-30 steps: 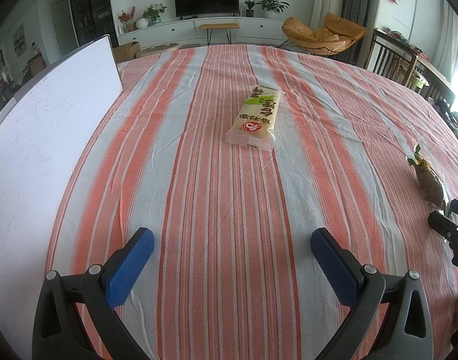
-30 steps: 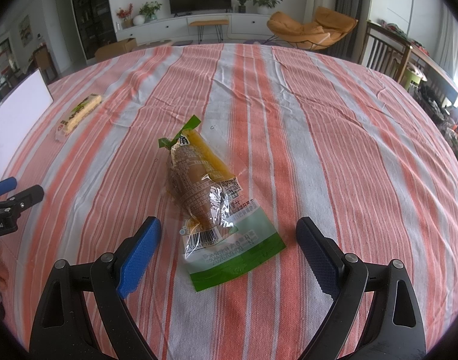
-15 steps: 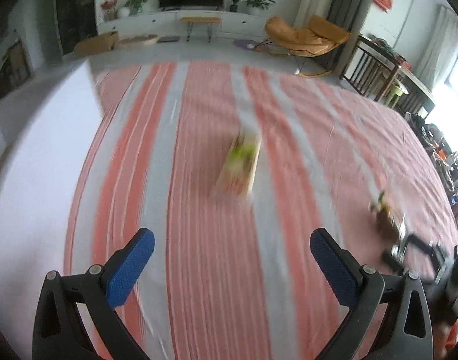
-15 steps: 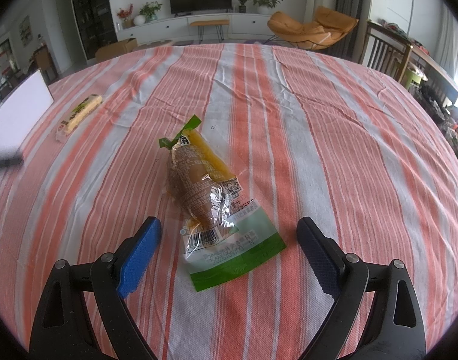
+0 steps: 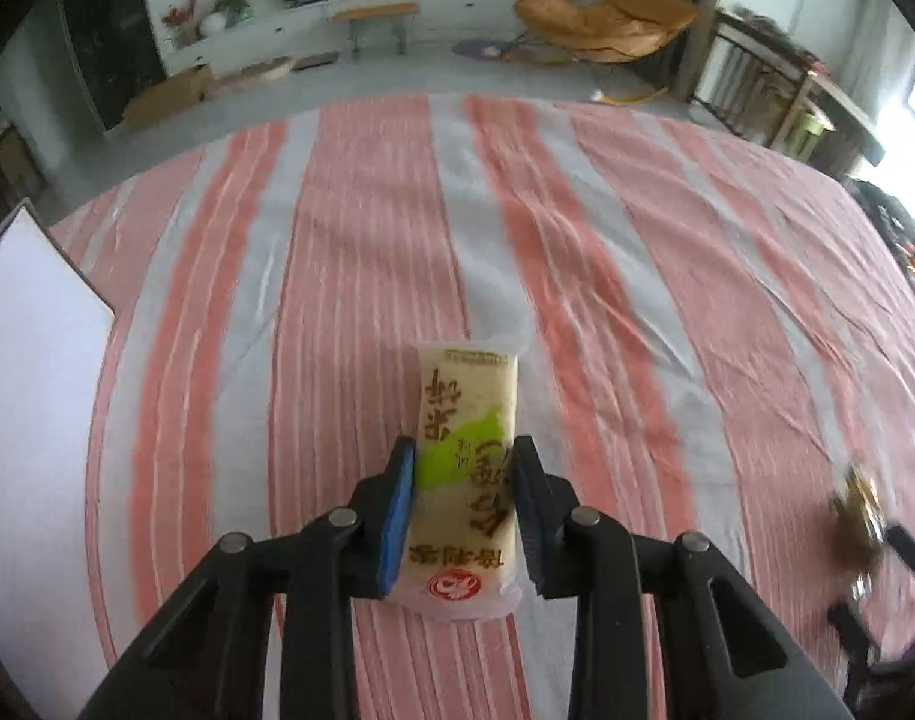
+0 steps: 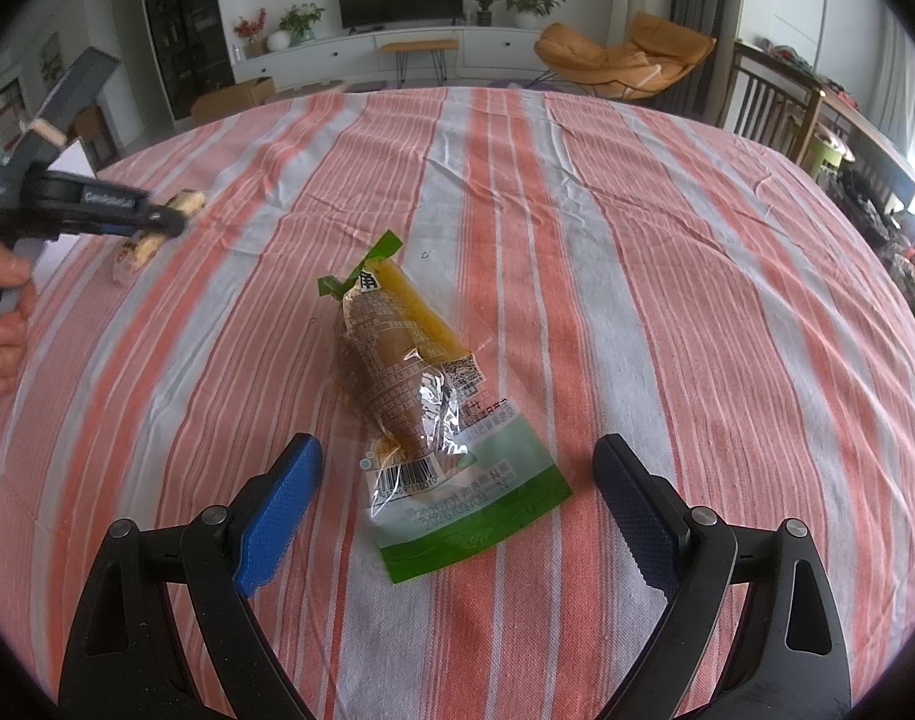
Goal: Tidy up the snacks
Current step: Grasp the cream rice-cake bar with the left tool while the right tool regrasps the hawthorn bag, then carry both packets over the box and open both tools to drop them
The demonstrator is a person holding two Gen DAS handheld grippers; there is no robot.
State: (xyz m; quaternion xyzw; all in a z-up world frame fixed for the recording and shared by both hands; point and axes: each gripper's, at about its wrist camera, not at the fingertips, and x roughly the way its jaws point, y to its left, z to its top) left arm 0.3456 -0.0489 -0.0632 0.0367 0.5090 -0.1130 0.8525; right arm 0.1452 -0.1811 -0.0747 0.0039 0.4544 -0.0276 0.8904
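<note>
My left gripper (image 5: pixel 464 468) is shut on a long cream cracker packet (image 5: pixel 464 420) with brown and green print, gripping its near half on the striped tablecloth. The same packet (image 6: pixel 134 249) and left gripper (image 6: pixel 178 219) show at the far left of the right wrist view. My right gripper (image 6: pixel 457 480) is open and empty, its blue-padded fingers either side of the near end of a clear-and-green bag (image 6: pixel 409 384) holding a brown snack. That bag (image 5: pixel 856 531) is blurred at the right edge of the left wrist view.
A white board or box (image 5: pixel 31 396) stands at the table's left side. The red-and-white striped cloth (image 6: pixel 667 276) covers the round table. Wooden chairs (image 6: pixel 763 102) stand beyond the right edge, an orange lounge chair (image 6: pixel 625 54) behind.
My left gripper has moved forward to the cracker packet and closed on it; it was open and well short of it. The right gripper and the bag have not moved.
</note>
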